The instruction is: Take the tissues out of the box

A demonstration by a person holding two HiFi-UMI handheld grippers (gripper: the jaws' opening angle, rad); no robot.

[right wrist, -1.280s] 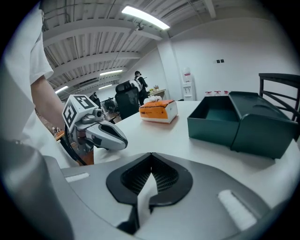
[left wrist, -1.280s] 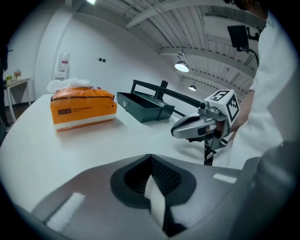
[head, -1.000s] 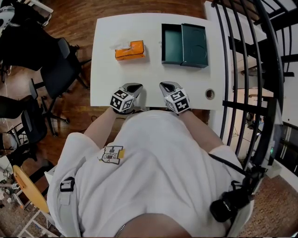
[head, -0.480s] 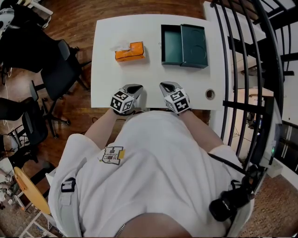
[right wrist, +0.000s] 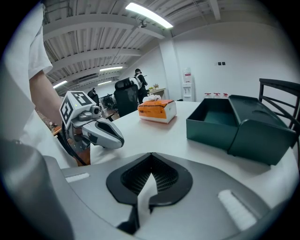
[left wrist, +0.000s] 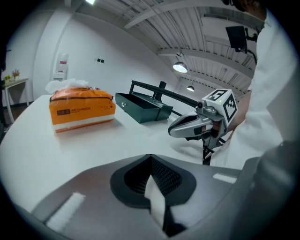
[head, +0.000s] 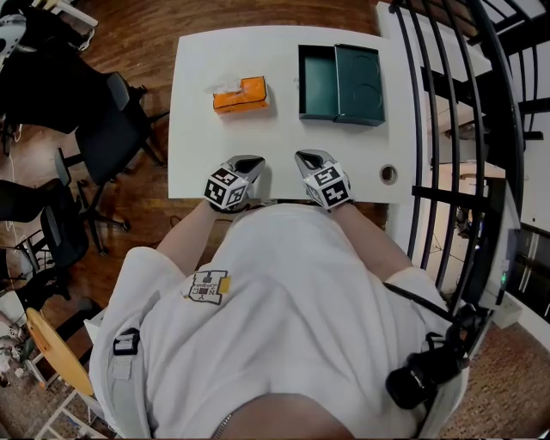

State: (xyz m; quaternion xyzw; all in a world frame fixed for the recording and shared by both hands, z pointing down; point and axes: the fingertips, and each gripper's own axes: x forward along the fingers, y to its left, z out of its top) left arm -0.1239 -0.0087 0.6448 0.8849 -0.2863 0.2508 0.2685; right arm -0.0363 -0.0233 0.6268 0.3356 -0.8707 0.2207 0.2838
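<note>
The box (head: pixel 243 95) stood near the far left corner of the bench (head: pixel 284 142), a tissue (head: pixel 225 84) poking from its top, while the left gripper (head: pixel 245 161) and right gripper (head: pixel 308 156) hung at the near edge, jaws clenched and empty, so probably a reach with opened jaws was due.

White table (head: pixel 198 129), open dark green case (head: pixel 340 72), black chairs (head: pixel 112 129), wooden floor (head: pixel 215 13), black railing (head: pixel 447 103)

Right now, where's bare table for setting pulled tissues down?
Free: wide table strip from left gripper and right gripper up to tissue box and green case; narrower gap between those two. Crowded: far right, taken by the case.
</note>
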